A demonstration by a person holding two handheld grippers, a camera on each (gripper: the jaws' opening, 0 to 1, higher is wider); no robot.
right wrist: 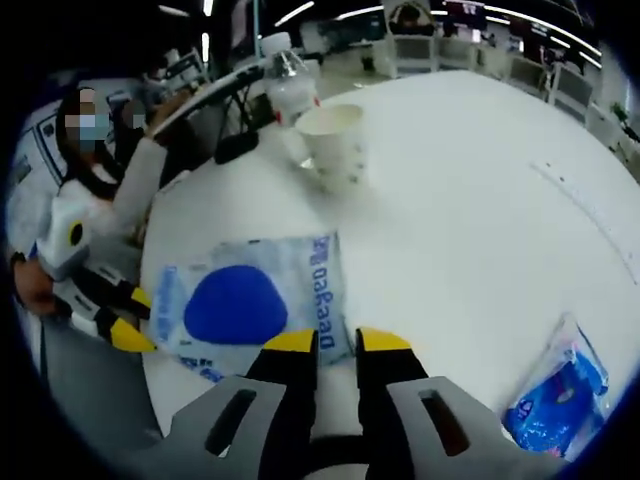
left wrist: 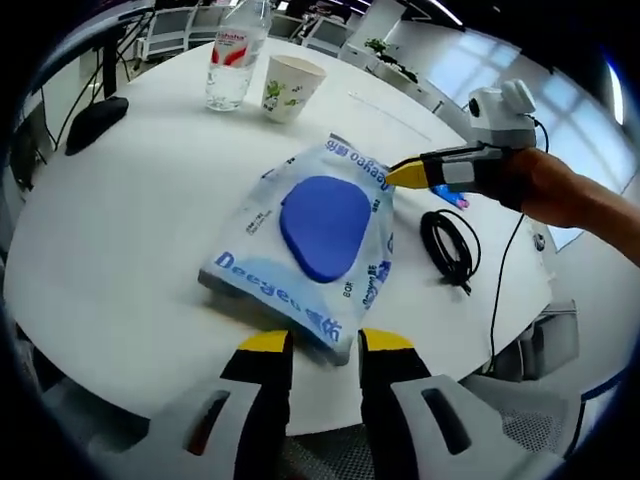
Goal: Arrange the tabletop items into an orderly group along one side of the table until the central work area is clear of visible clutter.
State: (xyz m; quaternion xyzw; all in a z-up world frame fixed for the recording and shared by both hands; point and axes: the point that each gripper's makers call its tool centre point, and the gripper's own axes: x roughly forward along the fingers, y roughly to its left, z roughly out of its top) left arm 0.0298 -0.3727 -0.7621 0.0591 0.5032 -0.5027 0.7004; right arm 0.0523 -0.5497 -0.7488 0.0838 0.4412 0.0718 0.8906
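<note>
- Pouch (left wrist: pixel 320 245), a clear-and-white plastic packet with blue "Deeyeo" lettering and a big blue oval printed in the middle, lies flat on the white round table (left wrist: pixel 130 260), close to the edge nearest me.
- Its long axis, in the left gripper view, runs from the near corner between my left jaws up and away to the right, toward the far corner where my right gripper meets it.
- My left gripper (left wrist: pixel 325 345) has its yellow-tipped jaws apart, one on each side of the pouch's near edge; whether they press the plastic I cannot tell.
- My right gripper (left wrist: pixel 408 176) comes in from the right in the left gripper view, its yellow tips close together at the pouch's far corner; I cannot tell if they grip it.
- In the right gripper view those same jaws stand slightly apart over the pouch's (right wrist: pixel 250 300) edge.
- Water bottle (left wrist: pixel 236 55) with a red-and-white label stands upright at the far side, its top cut off by the frame.
- Paper cup (left wrist: pixel 290 87) stands just beside it, open end up.
- Coiled black cable (left wrist: pixel 450 245) lies to the right of the pouch, apart from it.
- Black computer mouse (left wrist: pixel 95 122) sits near the far left edge.
- Second blue-and-clear packet (right wrist: pixel 560 385) lies crumpled, well apart from the pouch; its print is too blurred to read.
</note>
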